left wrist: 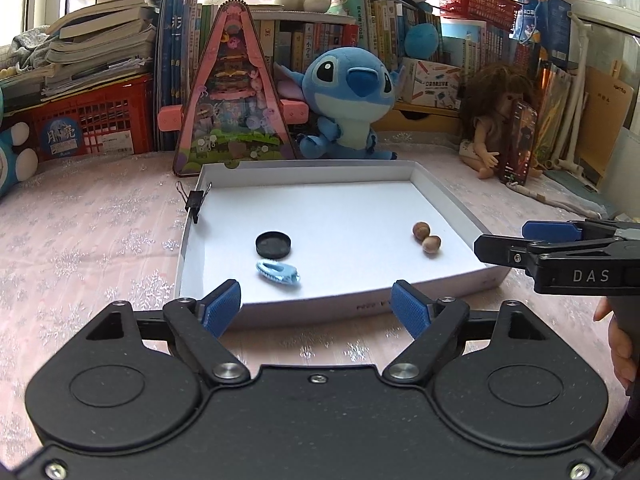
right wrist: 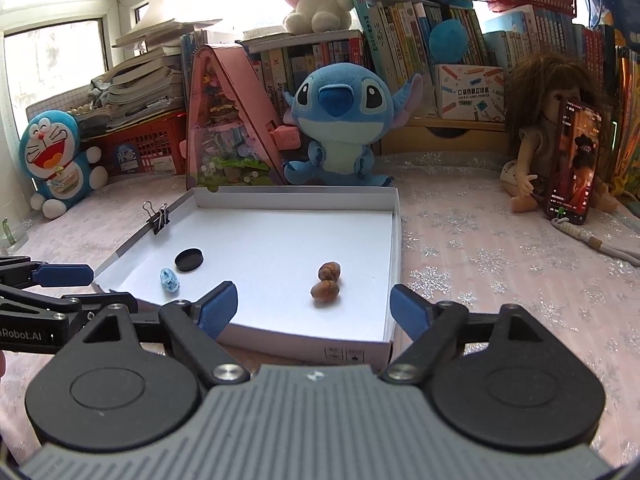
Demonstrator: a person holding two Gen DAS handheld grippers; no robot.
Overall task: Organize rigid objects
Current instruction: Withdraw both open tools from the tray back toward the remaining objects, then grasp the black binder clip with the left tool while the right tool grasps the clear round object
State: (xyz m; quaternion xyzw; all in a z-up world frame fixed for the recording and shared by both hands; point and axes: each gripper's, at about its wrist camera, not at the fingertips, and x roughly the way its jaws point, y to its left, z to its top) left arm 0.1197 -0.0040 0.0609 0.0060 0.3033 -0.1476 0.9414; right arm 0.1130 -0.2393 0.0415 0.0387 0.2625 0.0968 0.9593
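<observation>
Both grippers are hovering over the near edge of the shallow white cardboard tray (left wrist: 448,196), which is lying on the pale pink snowflake-patterned tablecloth (left wrist: 100,240). The left gripper (left wrist: 318,304) is holding its blue-padded fingers wide apart with nothing between them, and the right gripper (right wrist: 314,306) is doing the same.

Inside the tray, four loose pieces are lying: one round black plastic cap (left wrist: 273,244) and one small light-blue plastic hair claw (left wrist: 278,273) toward the near left corner, just beside each other, and two brown nut-like balls (left wrist: 426,237) touching each other near the right wall. One black metal binder clip (left wrist: 196,200) is gripping the tray's left wall near its far corner.

The step in hand is looking like a release or a pause between picks, since both grippers are empty and the pieces are already sitting in the tray. No loose piece is showing outside it, so the next move is probably calling for a check that nothing remains.
</observation>
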